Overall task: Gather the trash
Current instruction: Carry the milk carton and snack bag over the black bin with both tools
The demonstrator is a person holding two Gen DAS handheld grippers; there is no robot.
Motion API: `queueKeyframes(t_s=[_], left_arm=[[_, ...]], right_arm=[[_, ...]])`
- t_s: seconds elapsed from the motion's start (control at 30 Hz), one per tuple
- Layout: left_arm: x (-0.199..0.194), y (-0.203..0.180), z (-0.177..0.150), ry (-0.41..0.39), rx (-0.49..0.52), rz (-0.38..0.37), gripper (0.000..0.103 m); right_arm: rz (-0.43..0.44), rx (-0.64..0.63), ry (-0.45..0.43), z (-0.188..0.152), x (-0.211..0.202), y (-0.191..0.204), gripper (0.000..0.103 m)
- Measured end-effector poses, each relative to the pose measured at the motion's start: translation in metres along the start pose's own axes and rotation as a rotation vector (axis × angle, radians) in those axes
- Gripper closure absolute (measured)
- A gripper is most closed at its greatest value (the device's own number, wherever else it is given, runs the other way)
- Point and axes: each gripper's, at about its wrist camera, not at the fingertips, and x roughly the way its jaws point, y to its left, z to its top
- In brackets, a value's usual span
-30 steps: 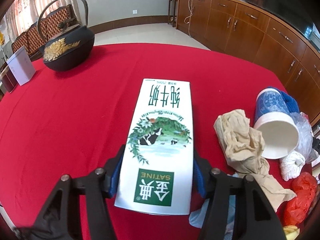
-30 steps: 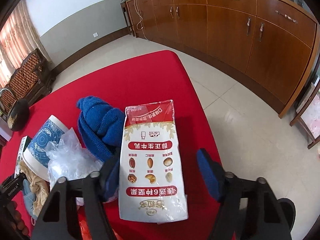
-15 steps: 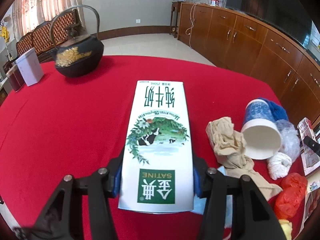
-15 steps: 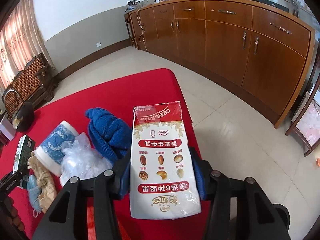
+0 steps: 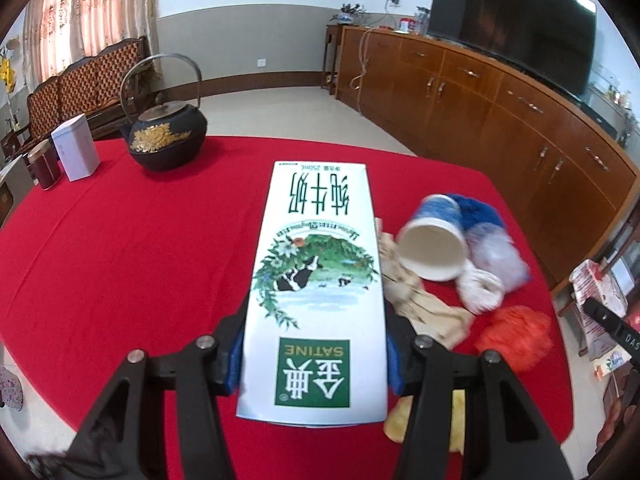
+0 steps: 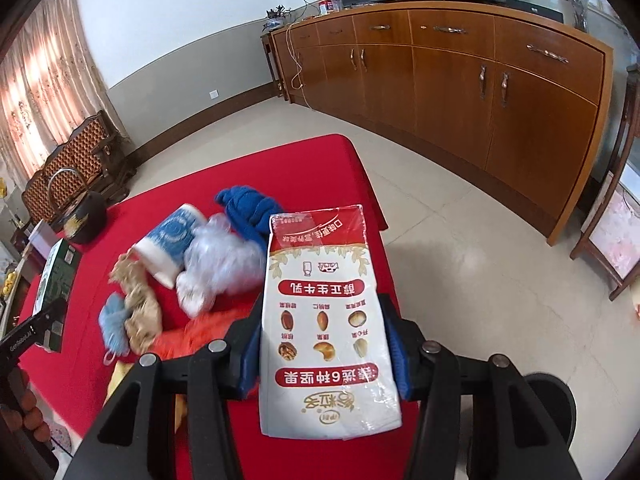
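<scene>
A: Noted first, the red tabletop (image 5: 120, 264). A black kettle (image 5: 166, 142) and a white box (image 5: 76, 154) are seen at its far side; a loose heap of rubbish is spread at the edge nearest the wooden cabinets (image 6: 500, 92).

B: Contents of the heap?

A: A paper cup (image 5: 434, 240) is tipped on its side, mouth open toward the left wrist view. Blue knitwear (image 6: 246, 210) lies behind it, clear plastic wrap (image 6: 224, 260) just beside. Beige cloth (image 5: 420, 304) and an orange bag (image 5: 514, 334) lie closer in. All of it is left on the cloth, none lifted.

B: And what is held?

A: Two cartons. The milk carton (image 5: 316, 280) is clamped in the left tongs (image 5: 314, 356), blue pads pressed on both long sides near its bottom end. The nut-milk carton (image 6: 326, 320) is clamped the same way in the right tongs (image 6: 326, 360). The right jaws have just been closing, with that carton between them.

B: Axis?

A: Each carton's long axis runs straight out ahead along the fingers, print upside down to the camera. Both appear raised clear of the tabletop.

B: Which hand is nearer the heap?

A: It lies between them: to the right of the left tongs, to the left of the right tongs. From the right wrist view the heap looks closer. No bin is seen in either view, so the direction of the carry cannot be judged.
</scene>
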Motion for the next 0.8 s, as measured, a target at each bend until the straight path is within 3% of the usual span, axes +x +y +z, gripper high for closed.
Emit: queueKeyframes(t_s=[0.47,0.8], left_arm=[[-0.063,-0.063,-0.036,-0.020,0.086,-0.157,0.049],[-0.078,-0.136,-0.057,0.017,0.191,-0.308,0.049]], right_arm=[[0.006,0.066,0.000,-0.059,-0.077,-0.031,0.050],[-0.054,0.168,-0.029,-0.088,-0.120,-0.094,0.050]])
